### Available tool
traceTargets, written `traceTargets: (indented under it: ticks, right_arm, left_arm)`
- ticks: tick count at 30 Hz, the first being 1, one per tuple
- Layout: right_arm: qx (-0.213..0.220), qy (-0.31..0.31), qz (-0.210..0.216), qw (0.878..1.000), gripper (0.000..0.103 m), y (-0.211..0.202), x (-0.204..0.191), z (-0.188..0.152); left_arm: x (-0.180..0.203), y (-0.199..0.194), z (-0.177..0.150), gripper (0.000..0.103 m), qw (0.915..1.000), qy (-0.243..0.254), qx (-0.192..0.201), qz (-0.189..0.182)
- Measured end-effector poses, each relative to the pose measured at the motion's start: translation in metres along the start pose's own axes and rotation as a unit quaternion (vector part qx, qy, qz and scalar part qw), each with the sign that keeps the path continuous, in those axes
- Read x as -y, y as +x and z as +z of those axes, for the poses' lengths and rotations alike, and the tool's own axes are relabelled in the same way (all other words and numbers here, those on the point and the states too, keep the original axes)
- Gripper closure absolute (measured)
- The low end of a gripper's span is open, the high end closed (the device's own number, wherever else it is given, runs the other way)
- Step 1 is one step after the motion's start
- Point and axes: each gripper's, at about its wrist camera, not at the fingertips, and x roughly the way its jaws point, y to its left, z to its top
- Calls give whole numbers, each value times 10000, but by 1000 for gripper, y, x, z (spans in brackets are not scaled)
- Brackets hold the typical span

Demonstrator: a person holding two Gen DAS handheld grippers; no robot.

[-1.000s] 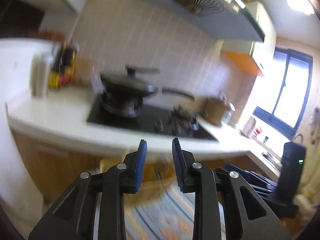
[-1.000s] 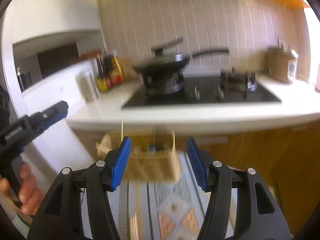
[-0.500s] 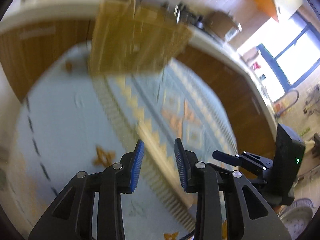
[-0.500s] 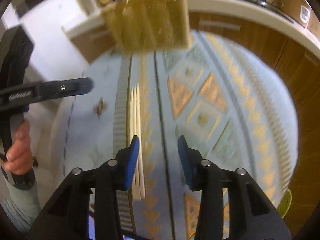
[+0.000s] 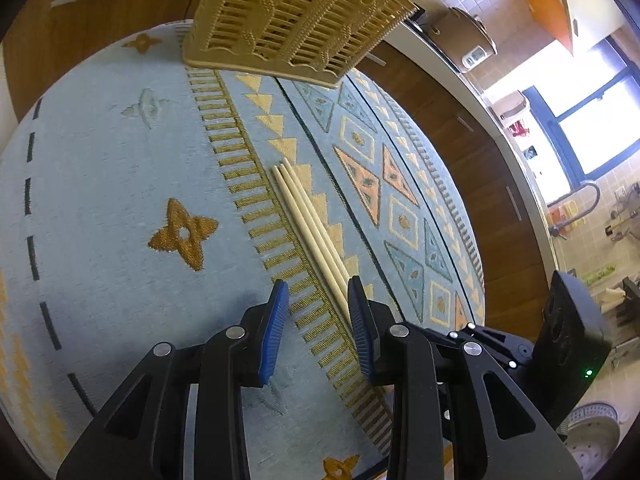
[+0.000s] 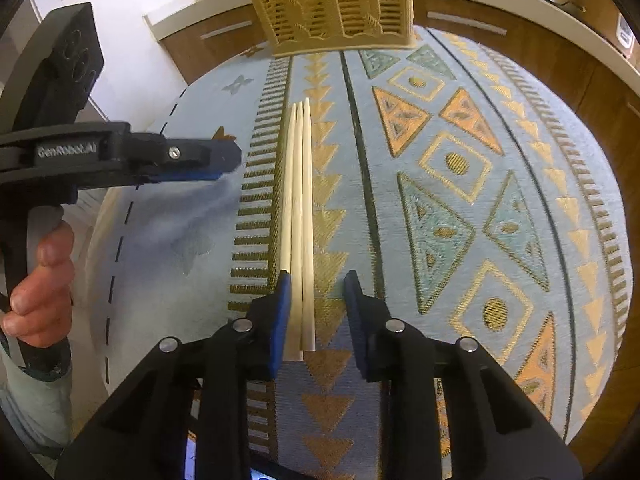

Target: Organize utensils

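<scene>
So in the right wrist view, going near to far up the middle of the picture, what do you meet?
Right gripper, jaws closing around the near ends of the chopsticks → the chopsticks running away along the patterned rug → slatted tan utensil basket at the rug's far end.

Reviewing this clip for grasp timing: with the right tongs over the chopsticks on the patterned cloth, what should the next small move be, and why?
Probably finish closing the right tongs. Its jaws are closing with the thick ends of the chopsticks between them; the right pad looks clear of the wood. The left tongs stand off to the side with nothing between the jaws, and the slotted holder waits beyond the tips.
</scene>
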Motion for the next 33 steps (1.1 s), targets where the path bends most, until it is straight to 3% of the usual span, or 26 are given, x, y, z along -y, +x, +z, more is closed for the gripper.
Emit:
traceTargets:
  ticks: [16,22,27,30,33]
  right_arm:
    - [-245,-306,-461,9982,78,6,-16,9]
    - [-351,-577,-608,9959,78,3,-21,-3]
    - [-203,-335,-56,9992,78,-2,-21,1]
    - [14,-344,-317,9989,78,-7,-21,6]
    - [-159,-283,-383,9987,83,1,-14,9]
  left_arm:
    - [-4,-8,4,74,9996,-232,95,-118]
    - [-16,-15,2,74,9990,-391,163,-115]
    - [-25,-17,2,74,9984,-503,161,-181]
    - [-23,-17,0,74,9987,-463,149,-163]
    - [-24,-18,1,74,9985,-479,156,-205]
